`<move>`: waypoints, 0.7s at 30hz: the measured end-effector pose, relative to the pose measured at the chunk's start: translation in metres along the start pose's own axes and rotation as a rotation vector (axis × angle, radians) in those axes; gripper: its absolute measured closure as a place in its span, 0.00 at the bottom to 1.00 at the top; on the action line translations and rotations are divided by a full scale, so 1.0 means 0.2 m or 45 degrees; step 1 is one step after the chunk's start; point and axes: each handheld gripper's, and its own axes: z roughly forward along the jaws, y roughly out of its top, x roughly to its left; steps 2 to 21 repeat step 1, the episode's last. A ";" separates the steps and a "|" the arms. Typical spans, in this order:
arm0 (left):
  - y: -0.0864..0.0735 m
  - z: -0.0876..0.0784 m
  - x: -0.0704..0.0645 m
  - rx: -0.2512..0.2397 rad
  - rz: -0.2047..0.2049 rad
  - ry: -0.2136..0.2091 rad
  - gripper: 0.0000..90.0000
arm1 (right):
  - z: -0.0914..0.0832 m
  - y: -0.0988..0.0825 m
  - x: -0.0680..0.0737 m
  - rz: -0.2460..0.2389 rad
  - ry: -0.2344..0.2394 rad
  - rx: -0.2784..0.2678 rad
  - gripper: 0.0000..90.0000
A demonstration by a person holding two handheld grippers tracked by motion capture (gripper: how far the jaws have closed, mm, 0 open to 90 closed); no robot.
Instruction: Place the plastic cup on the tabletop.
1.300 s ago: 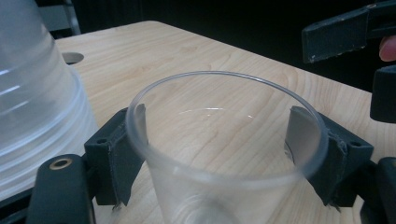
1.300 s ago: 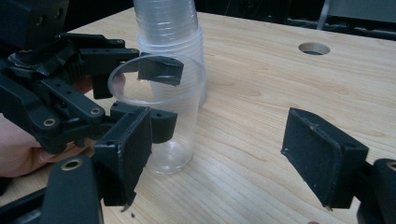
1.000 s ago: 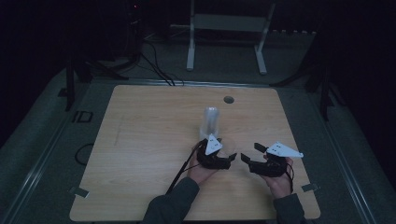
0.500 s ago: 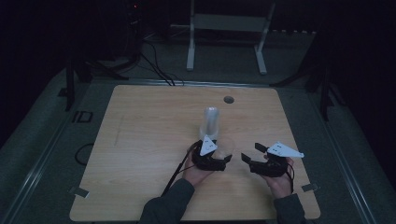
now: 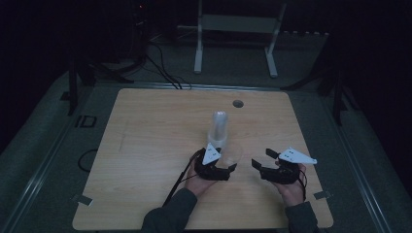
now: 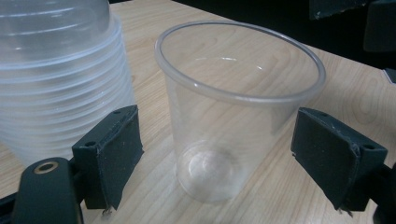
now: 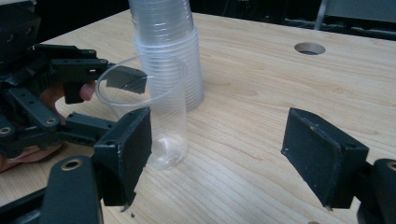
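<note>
While lit dimly from above, wooden table (image 5: 145, 145) spread wide, round hole (image 5: 237, 103) near its far edge. Beyond it on the floor, white metal frame (image 5: 235, 22) and dark cables (image 5: 163, 68). Next down in size, stack of clear cups (image 5: 219, 127) upright near the table's middle, mouths down, ribbed with nested rims in the left gripper view (image 6: 60, 79). Just beside that stack, single clear cup (image 6: 233, 107) upright, mouth up, base flat on the wood; seen again in the right gripper view (image 7: 149, 116), touching or nearly touching the stack, cannot tell which. Left claw (image 6: 233, 154) now, close behind the single cup on the person's side: jaws spread wide either side of the cup, just been opening, pads clear of the plastic with a gap showing on both sides, nothing gripped. Left hand (image 5: 197, 182) wrapped around its body, grey three-cornered plate on top. Right claw (image 7: 217, 154) off to the right, well apart from the cups, jaws likewise wide apart over bare wood, pointing back toward the cup and the other claw (image 7: 123, 77). Right hand (image 5: 291, 189) low near the table's near edge.
</note>
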 end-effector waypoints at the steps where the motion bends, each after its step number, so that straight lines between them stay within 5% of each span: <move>1: 0.00 0.00 0.00 0.000 0.000 0.000 0.18 | 0.00 0.00 0.00 0.001 -0.002 0.000 0.27; 21: 0.00 0.00 0.00 0.000 0.000 0.000 0.18 | 0.00 0.00 0.00 0.001 -0.002 0.000 0.27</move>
